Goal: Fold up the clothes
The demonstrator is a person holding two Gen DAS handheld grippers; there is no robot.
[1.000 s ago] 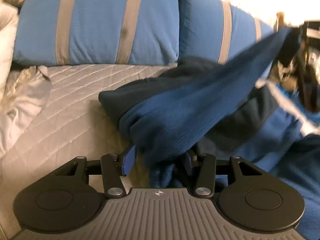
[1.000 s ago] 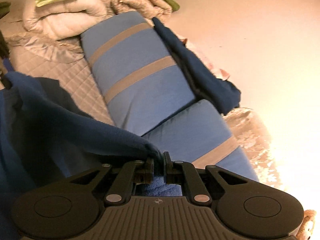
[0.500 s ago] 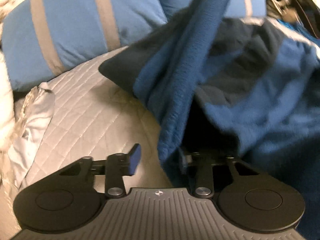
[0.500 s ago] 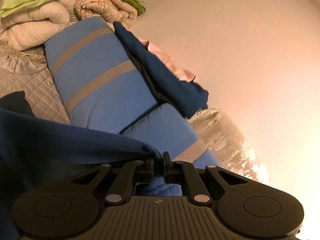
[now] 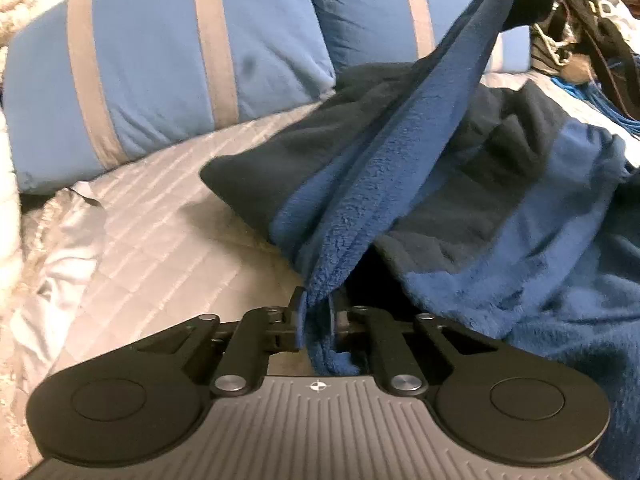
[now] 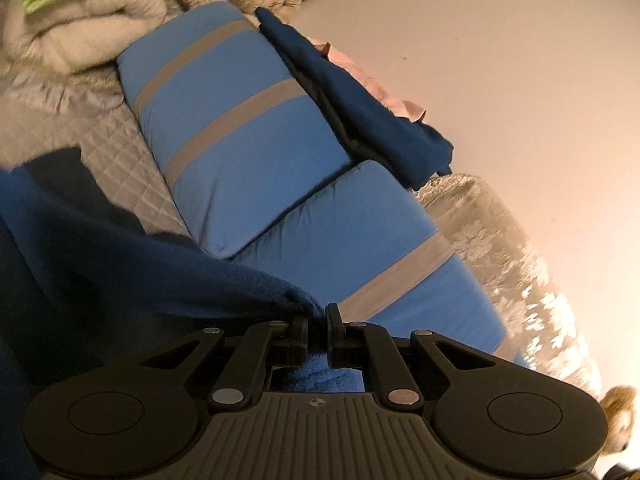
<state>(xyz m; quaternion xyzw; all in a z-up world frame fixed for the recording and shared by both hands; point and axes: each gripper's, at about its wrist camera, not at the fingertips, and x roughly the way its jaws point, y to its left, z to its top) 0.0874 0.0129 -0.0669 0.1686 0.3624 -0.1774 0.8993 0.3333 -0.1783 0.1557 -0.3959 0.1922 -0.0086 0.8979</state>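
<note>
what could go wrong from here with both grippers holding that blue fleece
1. The left gripper pinches only a narrow bunched edge of the blue fleece; pulling harder could slip it out of the jaws.
2. Most of the fleece lies crumpled in a heap on the quilted bedspread, so the fold may trap wrinkles.
3. The right gripper holds its corner over the striped pillows; the cloth may drag across them.

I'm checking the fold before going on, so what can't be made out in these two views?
- Blue fleece garment: its type and full outline, bunched and cut off by the left wrist view's right edge.
- Fleece held in the right gripper: hidden behind the fingers.
- Dark clutter, top right: blurred.
</note>
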